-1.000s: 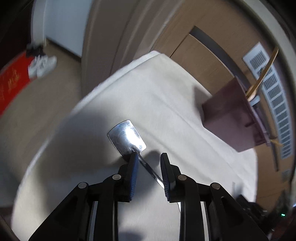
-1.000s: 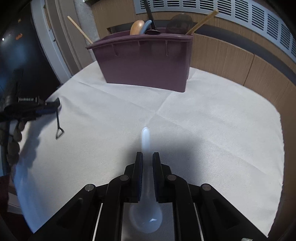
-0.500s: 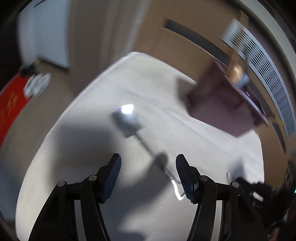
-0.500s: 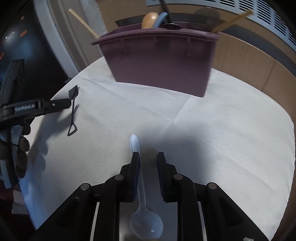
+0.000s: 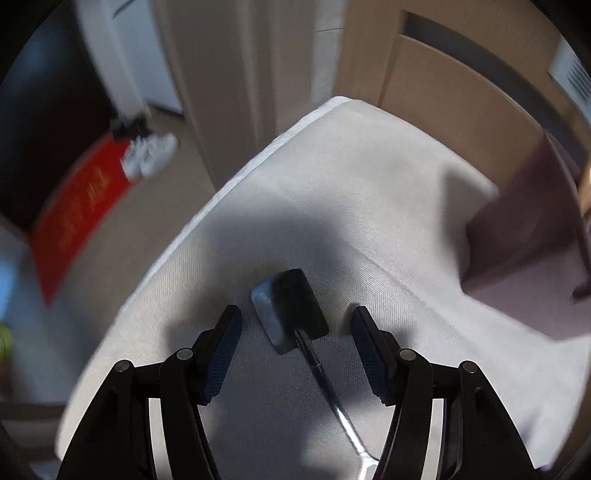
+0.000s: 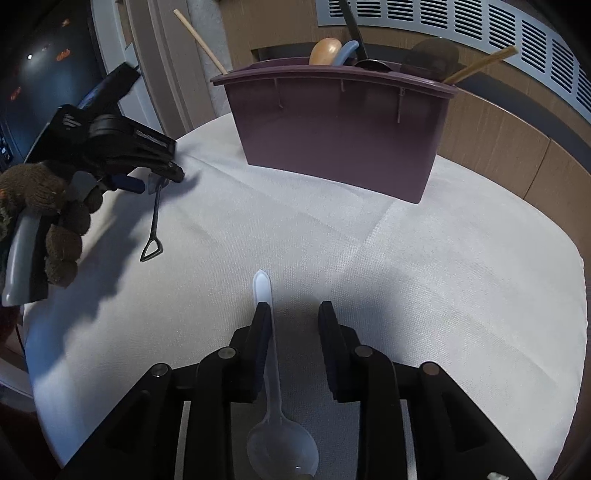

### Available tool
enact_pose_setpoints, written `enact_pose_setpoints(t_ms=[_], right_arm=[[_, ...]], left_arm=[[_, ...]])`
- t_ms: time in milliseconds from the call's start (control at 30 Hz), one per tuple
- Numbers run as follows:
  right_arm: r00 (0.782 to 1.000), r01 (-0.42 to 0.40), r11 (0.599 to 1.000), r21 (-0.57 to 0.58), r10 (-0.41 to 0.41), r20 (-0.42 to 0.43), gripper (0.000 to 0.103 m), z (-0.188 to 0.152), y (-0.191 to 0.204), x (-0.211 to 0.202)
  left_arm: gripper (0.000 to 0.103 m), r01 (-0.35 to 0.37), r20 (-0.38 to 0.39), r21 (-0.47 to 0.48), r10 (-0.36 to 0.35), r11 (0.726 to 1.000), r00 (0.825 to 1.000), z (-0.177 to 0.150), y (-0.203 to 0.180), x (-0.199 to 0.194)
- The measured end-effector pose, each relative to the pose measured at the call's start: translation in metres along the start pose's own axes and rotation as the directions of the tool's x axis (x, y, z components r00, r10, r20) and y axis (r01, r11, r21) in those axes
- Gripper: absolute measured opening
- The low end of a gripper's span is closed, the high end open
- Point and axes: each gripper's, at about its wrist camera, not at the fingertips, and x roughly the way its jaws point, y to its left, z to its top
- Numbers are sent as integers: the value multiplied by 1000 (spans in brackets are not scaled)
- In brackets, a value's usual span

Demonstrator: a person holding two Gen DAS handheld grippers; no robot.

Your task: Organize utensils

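A small metal spatula (image 5: 290, 310) lies on the white cloth, its blade between the fingers of my left gripper (image 5: 295, 314). Those jaws stand wide, closing a little, and their pads do not touch the blade. From the right wrist view the same spatula (image 6: 153, 229) shows under the left gripper (image 6: 166, 177), which a gloved hand (image 6: 48, 206) holds. A white plastic spoon (image 6: 275, 387) lies flat between the fingers of my right gripper (image 6: 294, 310), close to the left finger. Its jaws are opening and do not press on it. A purple bin (image 6: 340, 136) holds several utensils.
The purple bin (image 5: 524, 240) stands at the right in the left wrist view. The cloth's edge (image 5: 221, 192) drops to a floor with a red mat (image 5: 81, 199) and white shoes (image 5: 151, 155). Wooden panels and a vent grille (image 6: 480, 29) rise behind the bin.
My left gripper let go of the spatula's handle, opened wide and shifted up to its blade. My right gripper opened off the spoon's handle; the spoon stays on the cloth.
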Motion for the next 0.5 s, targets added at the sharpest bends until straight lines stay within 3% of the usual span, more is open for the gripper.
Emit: enact_pose_setpoints(t_ms=[33, 67, 133, 167, 300, 400, 500], right_arm=[[1000, -9, 1000, 5, 9, -4, 35, -1, 1, 0], [999, -33, 999, 18, 33, -7, 40, -2, 0, -1], [996, -84, 996, 19, 84, -9, 56, -5, 2, -4], [995, -102, 995, 2, 102, -15, 57, -6, 5, -4], [992, -124, 991, -41, 123, -33, 50, -5, 5, -6], [990, -133, 991, 2, 133, -49, 48, 0, 1, -4], [994, -79, 997, -27, 77, -77, 40, 4, 12, -1]], left_arm=[[51, 18, 9, 13, -18, 1000, 1000, -1, 0, -1], [37, 32, 19, 22, -32, 999, 999, -1, 0, -1], [33, 85, 45, 32, -86, 996, 995, -9, 7, -7], [33, 118, 50, 45, -120, 992, 991, -16, 11, -10], [32, 202, 114, 112, -214, 973, 970, -40, 24, -36], [33, 248, 177, 166, -276, 955, 945, -58, 34, -60], [33, 283, 200, 188, -319, 940, 926, -68, 38, -76]])
